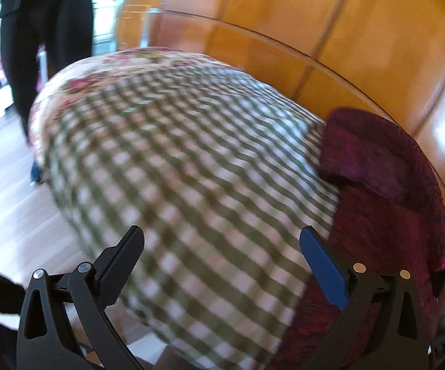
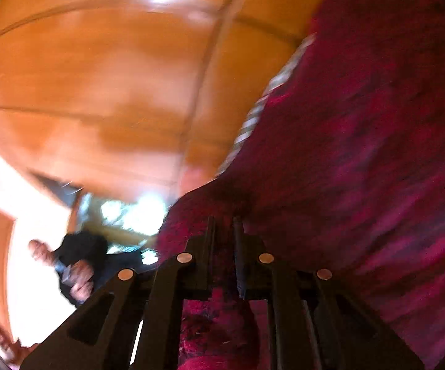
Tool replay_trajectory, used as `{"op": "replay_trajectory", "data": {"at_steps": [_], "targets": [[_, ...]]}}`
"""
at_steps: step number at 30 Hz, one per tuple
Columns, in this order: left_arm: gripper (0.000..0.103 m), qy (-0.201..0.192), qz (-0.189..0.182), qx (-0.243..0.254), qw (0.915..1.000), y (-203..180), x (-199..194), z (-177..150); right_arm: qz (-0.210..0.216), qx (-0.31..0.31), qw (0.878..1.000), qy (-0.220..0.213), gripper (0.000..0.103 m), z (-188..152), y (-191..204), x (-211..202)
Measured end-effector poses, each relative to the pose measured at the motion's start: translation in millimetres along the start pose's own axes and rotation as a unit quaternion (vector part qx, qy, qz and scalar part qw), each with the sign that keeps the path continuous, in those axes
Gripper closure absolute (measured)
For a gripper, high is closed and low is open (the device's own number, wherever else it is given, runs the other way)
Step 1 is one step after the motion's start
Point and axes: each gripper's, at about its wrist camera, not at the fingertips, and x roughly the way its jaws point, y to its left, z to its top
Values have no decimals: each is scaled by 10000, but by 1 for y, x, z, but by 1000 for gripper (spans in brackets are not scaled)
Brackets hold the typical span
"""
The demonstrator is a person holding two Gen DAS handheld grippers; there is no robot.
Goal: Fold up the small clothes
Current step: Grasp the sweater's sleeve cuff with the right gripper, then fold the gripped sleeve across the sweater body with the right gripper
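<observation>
Right wrist view: right claw [image 2: 224,225] pinches magenta garment [image 2: 361,154]; left claw [image 1: 222,246] wide above checkered cloth [image 1: 176,169]

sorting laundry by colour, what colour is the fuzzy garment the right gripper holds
Dark magenta garment, shown best in the right wrist view.

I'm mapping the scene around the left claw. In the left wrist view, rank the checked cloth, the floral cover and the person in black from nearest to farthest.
1. Checked cloth: directly beneath the open left claw, spreading ahead.
2. Floral cover: beyond the checked cloth, at the far edge, upper left.
3. Person in black: standing past the far end, top left.
</observation>
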Motion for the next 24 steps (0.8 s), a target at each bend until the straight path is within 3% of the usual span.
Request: {"op": "replay_trajectory", "data": {"at_steps": [1,2,3,7,9,11,13,14,15,16,20,24], "targets": [[3,56,-86,178,9998,-9,4,-1,-276,-117,9995,-140,85,3,-4,-7],[3,85,-121,336,9993,-18,7,-2,-674,-268,9968,-321,49,5,-6,-17],[3,87,-148,438,9989,-24,9,-3,-846,-349,9944,-524,37,4,-6,-27],[3,117,-245,1005,9946,-55,22,-13,-1017,-1122,9870,-543,28,-9,14,-58],[3,107,-227,1253,9918,-68,28,-18,-1205,-1932,9729,-399,22,-26,34,-67],[3,144,-191,1489,9886,-80,36,-26,-1467,-2729,9503,-313,11,-50,58,-64],[3,209,-163,1647,9860,-86,42,-31,-1729,-3216,9307,-233,8,-61,67,-57],[3,238,-140,1725,9846,-88,46,-35,-2096,-3487,9132,-240,8,-66,69,-47],[3,259,-112,1776,9837,-88,48,-35,-2338,-3565,9042,-235,8,-64,66,-42],[3,253,-101,1816,9830,-88,48,-37,-2427,-3521,9037,-194,9,-62,60,-38],[3,273,-191,1742,9842,-81,48,-35,-2284,-2555,9394,60,15,-33,23,-28],[3,280,-248,1691,9849,-81,47,-36,-2309,-1952,9531,90,30,-2,10,-17]]}}
